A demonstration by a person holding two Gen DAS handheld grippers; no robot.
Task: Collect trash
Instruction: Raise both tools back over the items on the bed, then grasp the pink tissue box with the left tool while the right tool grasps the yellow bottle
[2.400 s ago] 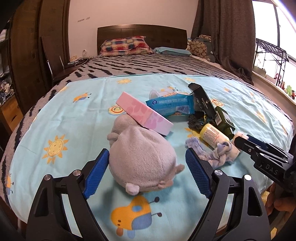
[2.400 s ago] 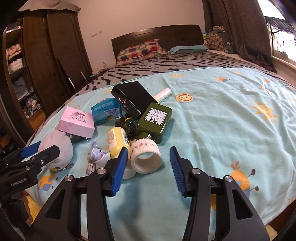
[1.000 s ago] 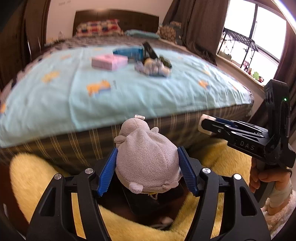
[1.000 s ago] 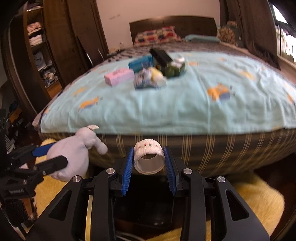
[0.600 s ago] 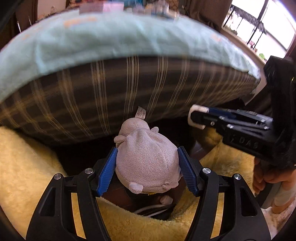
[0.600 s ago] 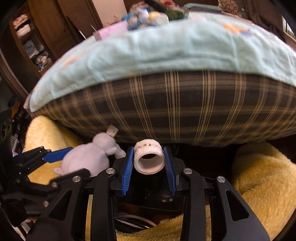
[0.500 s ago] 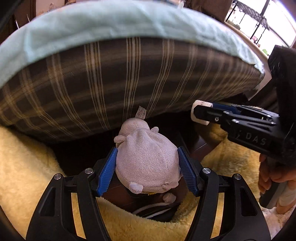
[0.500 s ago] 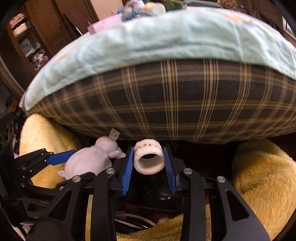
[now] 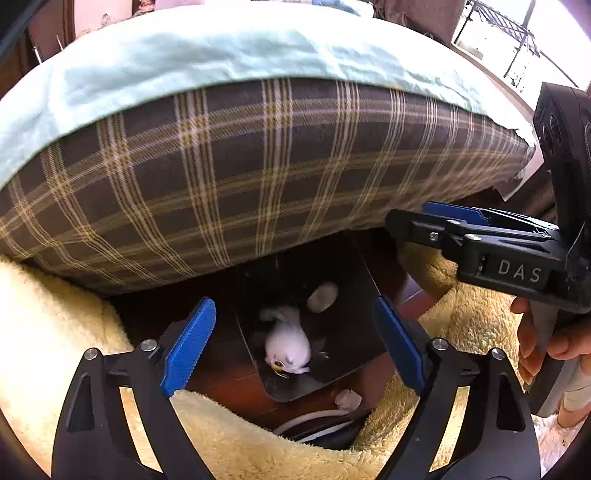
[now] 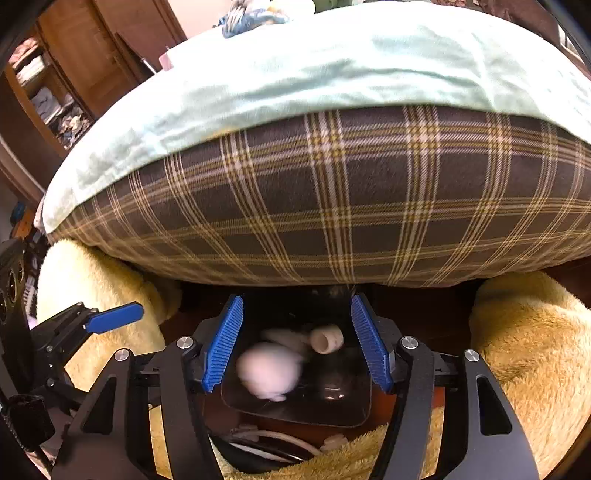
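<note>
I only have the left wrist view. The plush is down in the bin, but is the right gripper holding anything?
Observer: No. The right gripper is open, its fingers wide apart with nothing between them.
Operator: And the pale lump I see?
Observer: That is the tape roll, on its side in the black bin, hollow end showing, beside the plush toy.
Operator: Anything on the bed?
Observer: A blue-and-white cloth bundle and a pink box.

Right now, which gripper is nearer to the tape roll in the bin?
Right, probably. The right gripper hangs over the bin with the tape roll between its fingers; the left gripper is farther left, nearer the plush toy.
</note>
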